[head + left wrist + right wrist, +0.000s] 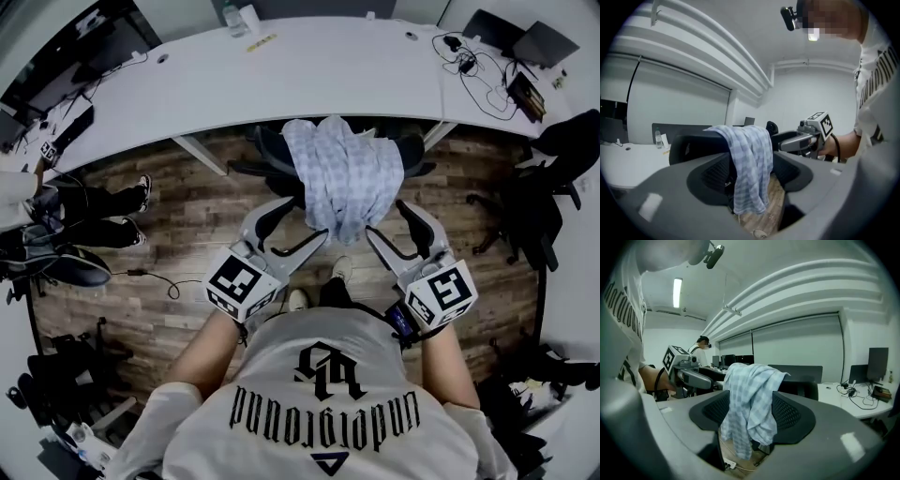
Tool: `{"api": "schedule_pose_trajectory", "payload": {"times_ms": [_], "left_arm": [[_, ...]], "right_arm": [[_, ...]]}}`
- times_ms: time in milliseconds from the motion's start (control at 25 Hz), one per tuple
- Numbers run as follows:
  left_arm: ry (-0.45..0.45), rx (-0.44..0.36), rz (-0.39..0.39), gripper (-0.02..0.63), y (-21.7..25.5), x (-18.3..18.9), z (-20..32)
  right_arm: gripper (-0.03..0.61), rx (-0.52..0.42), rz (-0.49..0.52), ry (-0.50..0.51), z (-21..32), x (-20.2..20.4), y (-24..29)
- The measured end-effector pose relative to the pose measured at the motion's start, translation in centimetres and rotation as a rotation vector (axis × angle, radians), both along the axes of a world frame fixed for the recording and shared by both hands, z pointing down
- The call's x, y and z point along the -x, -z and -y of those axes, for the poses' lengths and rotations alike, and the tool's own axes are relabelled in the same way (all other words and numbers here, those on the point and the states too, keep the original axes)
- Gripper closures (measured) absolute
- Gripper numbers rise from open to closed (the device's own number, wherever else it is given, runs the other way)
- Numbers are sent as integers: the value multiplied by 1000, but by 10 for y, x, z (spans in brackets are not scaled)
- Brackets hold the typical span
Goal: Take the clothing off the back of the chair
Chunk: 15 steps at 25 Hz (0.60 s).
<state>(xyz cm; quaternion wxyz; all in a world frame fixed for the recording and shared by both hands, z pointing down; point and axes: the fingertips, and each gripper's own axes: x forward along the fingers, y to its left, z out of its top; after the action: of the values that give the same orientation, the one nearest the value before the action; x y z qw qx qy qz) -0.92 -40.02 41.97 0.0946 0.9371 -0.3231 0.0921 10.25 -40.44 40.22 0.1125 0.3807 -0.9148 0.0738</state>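
A light blue checked shirt (343, 174) hangs over the back of a black office chair (270, 148) pushed in at the desk. My left gripper (298, 225) is open just left of the shirt's hanging hem. My right gripper (397, 231) is open just right of it. Neither touches the cloth. In the left gripper view the shirt (751, 159) hangs ahead, framed by the wide-spread jaws of the left gripper (752, 177), with the right gripper (807, 138) beyond. In the right gripper view the shirt (750, 404) shows ahead of the right gripper (752, 417), and the left gripper (689, 374) is at the left.
A curved white desk (309, 66) runs behind the chair, with a water bottle (234, 19) and cables (480, 67) on it. Another black chair (551, 183) stands at the right. A seated person's legs (105, 202) are at the left. The floor is wood.
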Motion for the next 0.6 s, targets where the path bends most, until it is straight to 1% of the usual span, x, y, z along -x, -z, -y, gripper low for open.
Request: {"api": "schedule_pose_trajectory", "payload": {"times_ms": [80, 200, 400, 600], "left_arm": [[5, 26, 1, 271, -8, -3, 8], [8, 58, -7, 248, -17, -8, 18], [5, 75, -20, 244, -23, -19, 28], [-7, 73, -20, 245, -24, -23, 34]], "right_arm": [[314, 25, 7, 4, 8, -1, -8], [307, 47, 24, 24, 17, 3, -14], [307, 60, 45, 73, 27, 18, -20], [310, 54, 44, 91, 35, 26, -20]]}}
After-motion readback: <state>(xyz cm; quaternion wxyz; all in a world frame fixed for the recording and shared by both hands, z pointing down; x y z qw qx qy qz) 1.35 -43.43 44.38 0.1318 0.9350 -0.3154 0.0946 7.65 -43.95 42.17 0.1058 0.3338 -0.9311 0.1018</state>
